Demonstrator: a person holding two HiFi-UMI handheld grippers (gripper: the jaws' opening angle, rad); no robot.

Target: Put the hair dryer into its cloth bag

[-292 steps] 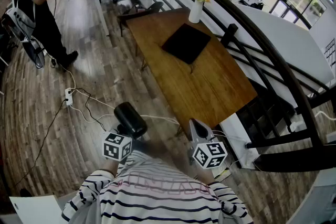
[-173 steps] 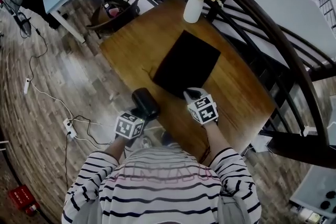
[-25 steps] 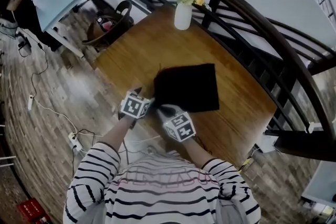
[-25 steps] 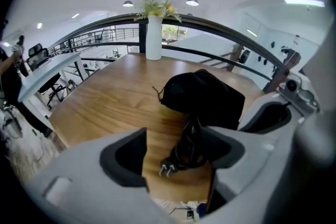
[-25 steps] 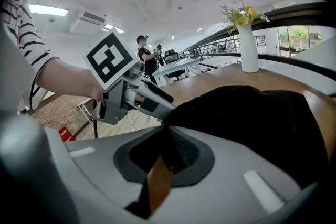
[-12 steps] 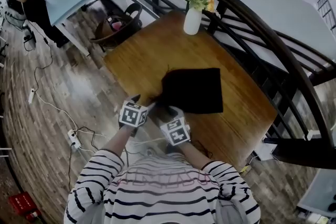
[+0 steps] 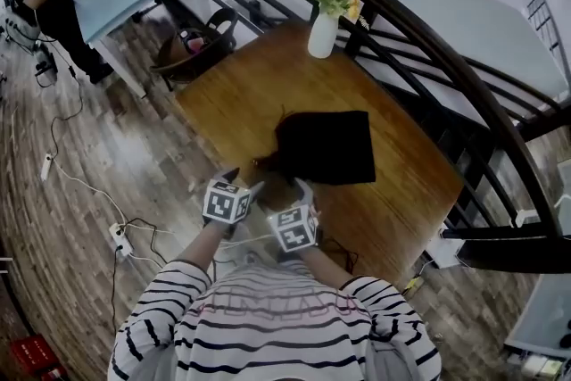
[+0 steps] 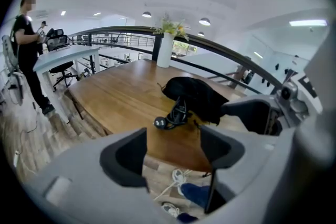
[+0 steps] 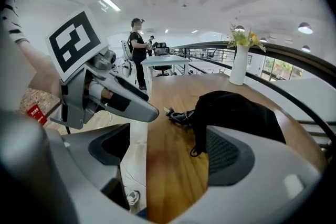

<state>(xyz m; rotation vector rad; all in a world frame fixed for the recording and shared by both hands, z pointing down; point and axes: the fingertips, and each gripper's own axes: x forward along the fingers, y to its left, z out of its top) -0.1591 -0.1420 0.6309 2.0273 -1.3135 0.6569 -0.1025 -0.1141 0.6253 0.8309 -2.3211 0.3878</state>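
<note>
- The black cloth bag (image 7: 328,147) lies on the brown wooden table (image 7: 259,94), ahead of both tools. Its long side runs across in front of the person, with the mouth at the left end, turned towards the grippers.
- The hair dryer itself doesn't show. The bag is humped up and a coiled black power cord (image 8: 176,113) with its plug spills out of the mouth, so I'd judge the dryer is inside with only the cord left out.
- The cord sits between the bag's mouth and the grippers. The left gripper (image 8: 173,150) points almost straight at it. From the right gripper (image 9: 167,157) it lies ahead and off to the left, with the bag's body dead ahead. So the left looks better placed for the cord and the right for the mouth's edge.
- The left gripper's jaws stand apart with nothing between them. The right gripper's jaws are spread wide and have just been opening, and they too are empty.
- Both tools hang at the near table edge, close side by side and clear of the bag.
- A second ago both grippers were right up at the bag's mouth, and now they've drawn back towards the person.
- Much earlier the bag lay flat and the left gripper carried the dryer.
</note>
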